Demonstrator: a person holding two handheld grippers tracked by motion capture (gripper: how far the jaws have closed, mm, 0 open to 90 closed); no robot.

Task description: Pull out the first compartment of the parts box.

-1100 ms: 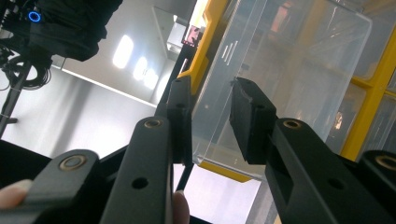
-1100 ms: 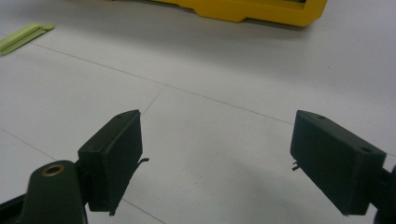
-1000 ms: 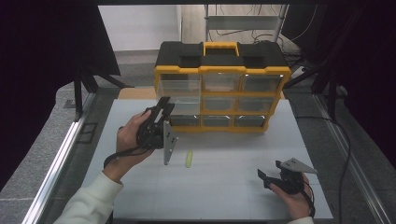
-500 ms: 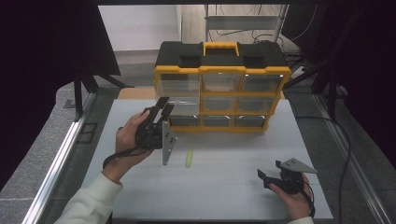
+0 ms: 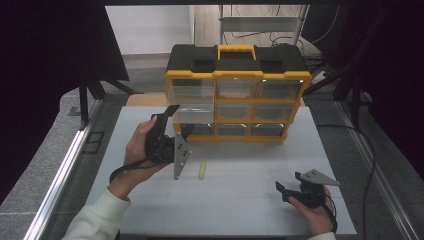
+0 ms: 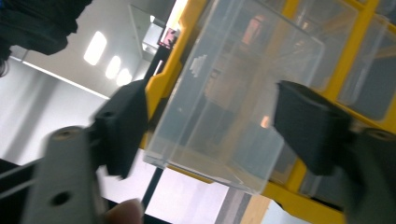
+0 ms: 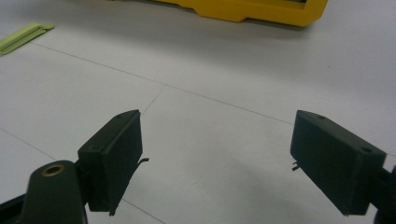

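Both jaws of left gripper [image 6: 205, 135] astride pulled-out drawer [image 6: 233, 98]

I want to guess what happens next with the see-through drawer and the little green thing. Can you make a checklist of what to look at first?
1. Clear drawer pulled out of the yellow organizer: ok, it juts forward.
2. Left tool let go of the drawer: ok, its jaws have just been opening and stand apart on either side of it.
3. Green piece free to pick up: ok, lying alone on the table.
4. Right tool open and empty: ok.
5. Drawer empty inside: cannot tell, reflections hide it.
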